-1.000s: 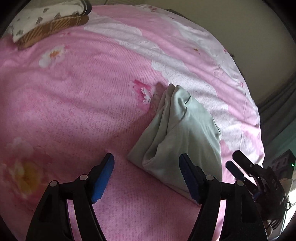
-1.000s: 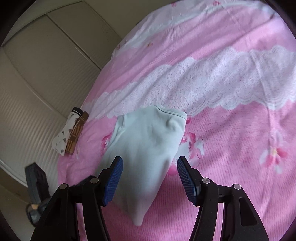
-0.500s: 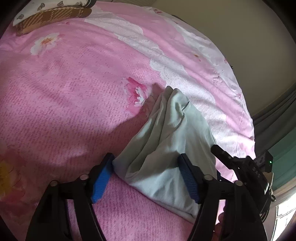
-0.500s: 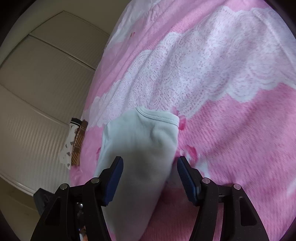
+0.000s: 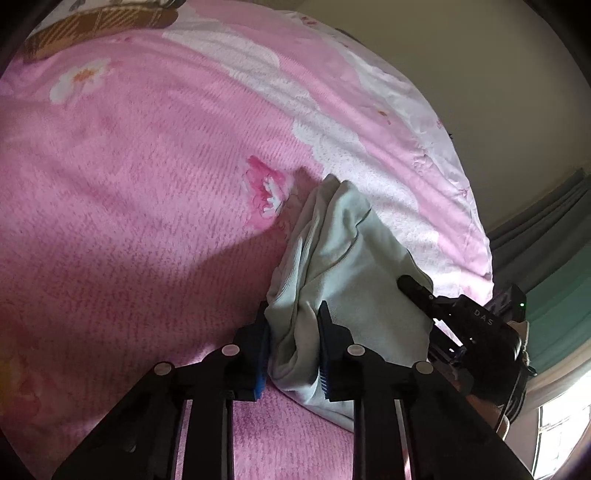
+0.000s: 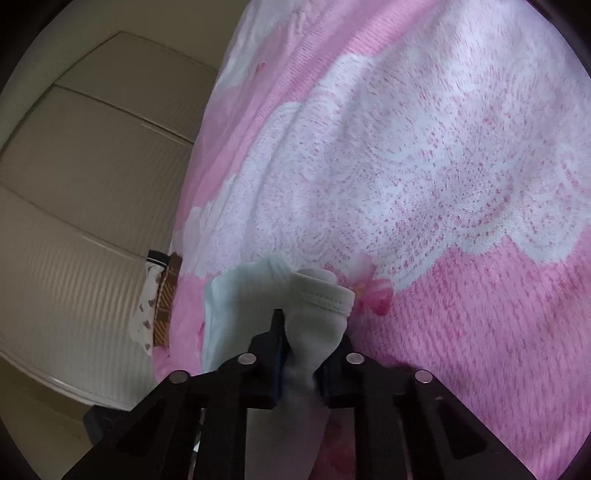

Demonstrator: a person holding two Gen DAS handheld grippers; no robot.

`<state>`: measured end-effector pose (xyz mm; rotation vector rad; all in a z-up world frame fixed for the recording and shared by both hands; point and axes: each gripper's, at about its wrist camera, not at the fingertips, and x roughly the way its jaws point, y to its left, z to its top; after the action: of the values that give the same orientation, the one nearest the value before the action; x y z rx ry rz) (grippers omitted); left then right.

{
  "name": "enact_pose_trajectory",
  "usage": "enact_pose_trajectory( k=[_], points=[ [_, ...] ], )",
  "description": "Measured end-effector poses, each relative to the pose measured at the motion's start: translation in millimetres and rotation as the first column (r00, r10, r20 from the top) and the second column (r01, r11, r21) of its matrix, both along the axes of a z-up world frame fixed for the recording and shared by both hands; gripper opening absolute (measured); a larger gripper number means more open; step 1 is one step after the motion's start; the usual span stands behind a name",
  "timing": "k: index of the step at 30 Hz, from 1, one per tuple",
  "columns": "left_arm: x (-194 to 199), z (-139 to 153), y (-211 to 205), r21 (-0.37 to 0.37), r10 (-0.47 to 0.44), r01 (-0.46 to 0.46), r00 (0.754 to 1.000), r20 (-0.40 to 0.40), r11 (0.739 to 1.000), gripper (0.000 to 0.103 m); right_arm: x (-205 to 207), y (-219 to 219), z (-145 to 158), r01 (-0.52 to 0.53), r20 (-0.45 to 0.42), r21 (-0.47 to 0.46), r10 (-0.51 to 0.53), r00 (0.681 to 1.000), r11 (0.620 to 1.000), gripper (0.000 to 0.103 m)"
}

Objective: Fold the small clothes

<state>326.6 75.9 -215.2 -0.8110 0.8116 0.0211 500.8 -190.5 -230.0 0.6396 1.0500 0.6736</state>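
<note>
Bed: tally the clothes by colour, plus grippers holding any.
Pale green garment: 1, pinched by both the left gripper and the right gripper
Brown patterned folded piece: 1
White printed folded piece: 1
Total: 3 clothes, all on the pink bedspread

Folded clothes [image 5: 99, 26] at bed's far corner cut off by top edge in left wrist view. Garment [image 6: 310, 332] lower part hidden behind right gripper [image 6: 303, 354] fingers; fabric there blurred. Right gripper [image 5: 461, 325] tips hidden behind garment [image 5: 347, 266].
</note>
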Motion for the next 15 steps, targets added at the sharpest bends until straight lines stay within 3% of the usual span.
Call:
enact_pose_trajectory(
  k=[7,15],
  points=[
    [-13.9,23.0,13.4,0.009,-0.019,0.018,1.000,0.019,1.000,0.021,-18.8,12.4,39.2,0.030,0.086,-0.024,-0.028,0.996,0.999,0.012],
    [-40.0,60.2,64.1,0.014,0.004,-0.005,0.998,0.063,1.000,0.021,-41.1,59.6,83.8,0.008,0.140,-0.066,0.001,0.990,0.998,0.011]
  ],
)
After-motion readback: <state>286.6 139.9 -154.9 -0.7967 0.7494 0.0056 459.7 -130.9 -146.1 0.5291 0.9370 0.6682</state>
